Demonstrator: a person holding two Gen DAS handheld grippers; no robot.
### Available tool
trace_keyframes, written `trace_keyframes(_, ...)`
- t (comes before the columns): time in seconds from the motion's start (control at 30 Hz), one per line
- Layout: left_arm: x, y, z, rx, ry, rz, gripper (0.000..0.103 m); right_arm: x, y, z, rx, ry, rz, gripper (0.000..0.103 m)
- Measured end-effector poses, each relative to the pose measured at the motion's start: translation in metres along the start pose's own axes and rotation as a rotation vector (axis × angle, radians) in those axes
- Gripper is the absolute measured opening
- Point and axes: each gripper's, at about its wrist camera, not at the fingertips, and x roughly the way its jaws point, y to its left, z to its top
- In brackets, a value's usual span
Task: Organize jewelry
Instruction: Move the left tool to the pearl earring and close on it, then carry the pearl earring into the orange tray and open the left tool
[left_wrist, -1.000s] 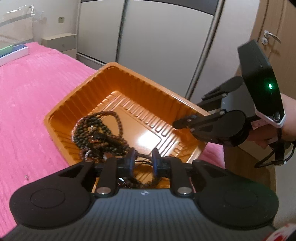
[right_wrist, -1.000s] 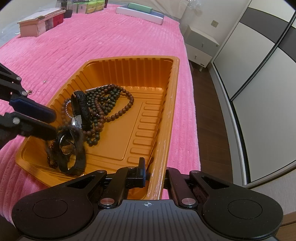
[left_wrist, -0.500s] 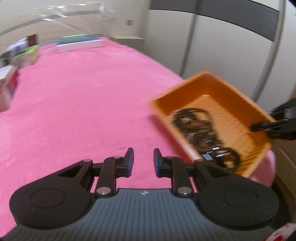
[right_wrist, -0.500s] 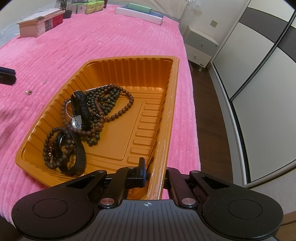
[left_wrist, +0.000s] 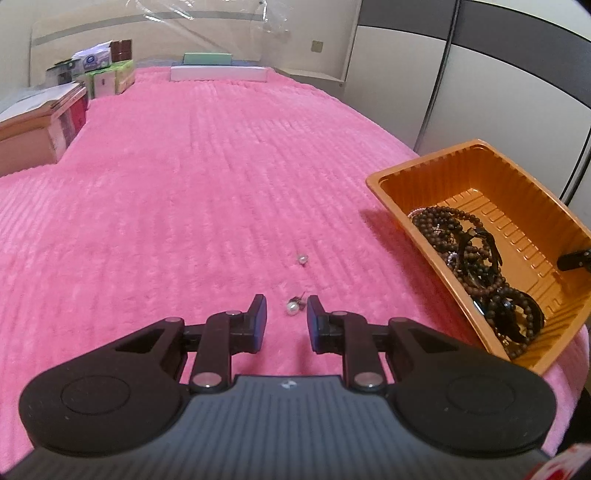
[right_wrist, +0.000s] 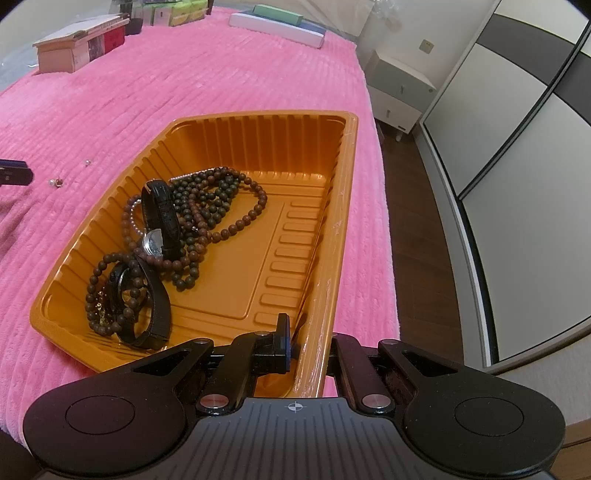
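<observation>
- Jewelry to be organized lies in two places: loose pearl earrings on the pink bedspread (left_wrist: 184, 184), bracelets and watches in the orange tray (right_wrist: 258, 122).
- Left gripper (left_wrist: 286, 317) hovers with jaws slightly apart and empty; the near pearl earring (left_wrist: 292, 307) sits just ahead, between its fingertips, likely the next pick.
- Second pearl (left_wrist: 302, 259) lies farther ahead.
- Right gripper (right_wrist: 306, 341) is clamped on the tray's near rim, apparently to steady it.
- Beaded bracelets (right_wrist: 207, 206) and a watch (right_wrist: 157, 236) rest left of this gripper.

Left gripper (left_wrist: 286, 314) swung out of the orange tray (left_wrist: 406, 173) and now sits over the pink bed (left_wrist: 184, 184), fingers (left_wrist: 258, 314) straddling a pearl earring (left_wrist: 292, 307). Black watch (right_wrist: 147, 295) it carried now lies in the tray's near end.
</observation>
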Motion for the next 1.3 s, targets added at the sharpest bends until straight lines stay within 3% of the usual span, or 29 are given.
trace_keyframes(0.33,0.041,-0.017,-0.002,0.144,0.036,0.031,0.02,0.002,-0.001,0.0,0.001,0.004,0.002,0.004)
trace_keyframes(0.43,0.042,-0.018,-0.003,0.151,0.049,0.019,0.009,0.002,-0.002,0.0,0.001,0.005,0.002,0.004)
trace_keyframes(0.5,0.04,-0.018,-0.003,0.152,0.052,0.022,0.007,0.003,-0.002,0.0,0.001,0.006,0.0,0.004)
trace_keyframes(1.3,0.012,-0.02,0.007,0.129,0.038,-0.002,0.007,0.003,0.0,-0.001,-0.001,0.004,-0.001,0.004)
